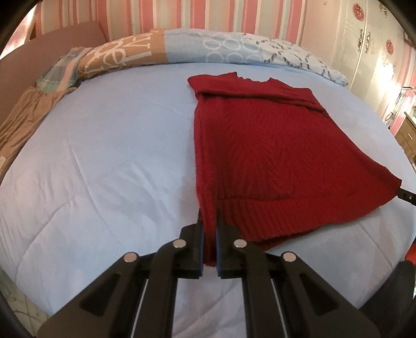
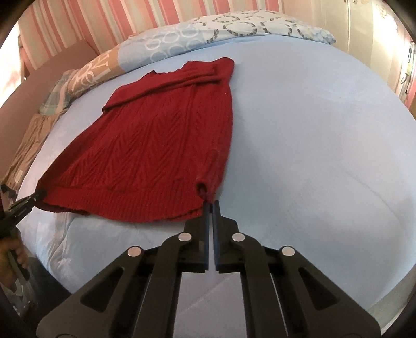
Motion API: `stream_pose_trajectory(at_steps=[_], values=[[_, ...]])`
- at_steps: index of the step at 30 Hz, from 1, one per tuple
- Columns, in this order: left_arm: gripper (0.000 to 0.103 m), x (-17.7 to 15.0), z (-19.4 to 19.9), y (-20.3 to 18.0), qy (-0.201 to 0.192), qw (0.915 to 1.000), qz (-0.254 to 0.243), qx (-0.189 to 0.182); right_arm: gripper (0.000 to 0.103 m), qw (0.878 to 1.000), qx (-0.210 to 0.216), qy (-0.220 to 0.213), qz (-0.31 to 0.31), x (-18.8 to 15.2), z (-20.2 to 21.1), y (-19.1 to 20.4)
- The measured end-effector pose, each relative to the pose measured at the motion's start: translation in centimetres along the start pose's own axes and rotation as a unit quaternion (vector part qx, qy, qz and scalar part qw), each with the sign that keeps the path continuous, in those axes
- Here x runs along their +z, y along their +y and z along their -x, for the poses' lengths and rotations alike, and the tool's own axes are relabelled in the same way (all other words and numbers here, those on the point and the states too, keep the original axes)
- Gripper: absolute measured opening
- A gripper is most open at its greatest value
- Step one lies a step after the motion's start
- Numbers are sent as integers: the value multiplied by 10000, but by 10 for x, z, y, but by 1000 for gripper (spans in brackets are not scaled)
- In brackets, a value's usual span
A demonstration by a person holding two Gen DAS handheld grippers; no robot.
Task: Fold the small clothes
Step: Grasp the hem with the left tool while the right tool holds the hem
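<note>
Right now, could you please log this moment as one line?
left gripper: shut on sweater hem | right gripper: shut on hem | bed

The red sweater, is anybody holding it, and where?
Yes. The left gripper and right gripper each pinch a bottom corner of the red sweater.

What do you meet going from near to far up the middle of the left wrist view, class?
left gripper → red knitted sweater → light blue bedspread → patterned pillows → pink striped wall
</note>
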State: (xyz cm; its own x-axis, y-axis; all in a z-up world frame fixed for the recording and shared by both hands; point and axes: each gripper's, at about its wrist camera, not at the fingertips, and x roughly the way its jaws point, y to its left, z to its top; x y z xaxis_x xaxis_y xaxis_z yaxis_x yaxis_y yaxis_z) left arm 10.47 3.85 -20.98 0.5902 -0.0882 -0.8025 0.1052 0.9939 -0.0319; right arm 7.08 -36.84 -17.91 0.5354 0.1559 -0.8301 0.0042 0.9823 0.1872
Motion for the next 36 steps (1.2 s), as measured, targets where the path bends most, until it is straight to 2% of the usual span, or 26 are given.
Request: stream_pose_trajectory(at_steps=[2,5,7,16,20,22,24,25,28,29,30,31,32,36], values=[[6,-4,-3,0,66,9999,-91,49,4,9999,-47,105,-12,-2,-5,-5],[6,-10,-10,3,170,9999,23,15,7,9998,45,94,-169,-4,-10,-12],[6,-9,-10,2,149,9999,24,34,1,9998,87,49,-163,-4,-11,-10],[6,-11,-6,6,122,9998,127,-53,1,9996,210,-183,13,-5,-3,2],[6,-12,-4,4,109,9998,124,-73,1,9999,151,-31,-27,-5,-7,-1],[6,-12,-6,6,130,9997,169,-85,8,9999,91,-87,10,-4,-7,-1],[6,-12,-6,6,140,9997,190,-88,59,9998,115,-157,-49,-1,-6,-1],[6,-12,-6,6,141,9997,187,-87,60,9997,104,-226,-66,1,-4,0],[6,-12,-6,6,148,9997,192,-82,53,9997,116,-189,-79,6,-8,0],[6,-12,-6,5,154,9997,192,-79,40,9999,68,-135,-84,9,-12,0],[6,-12,-7,5,163,9997,191,-74,23,9999,43,-28,-100,11,-18,-1],[6,-12,-8,4,170,9996,193,-69,14,9999,53,56,-131,12,-22,-2],[6,-12,-9,4,184,9996,203,-73,10,9997,81,143,-182,13,-27,-3],[6,-12,-6,4,157,9996,211,-84,8,9998,118,72,-166,11,-23,-2]])
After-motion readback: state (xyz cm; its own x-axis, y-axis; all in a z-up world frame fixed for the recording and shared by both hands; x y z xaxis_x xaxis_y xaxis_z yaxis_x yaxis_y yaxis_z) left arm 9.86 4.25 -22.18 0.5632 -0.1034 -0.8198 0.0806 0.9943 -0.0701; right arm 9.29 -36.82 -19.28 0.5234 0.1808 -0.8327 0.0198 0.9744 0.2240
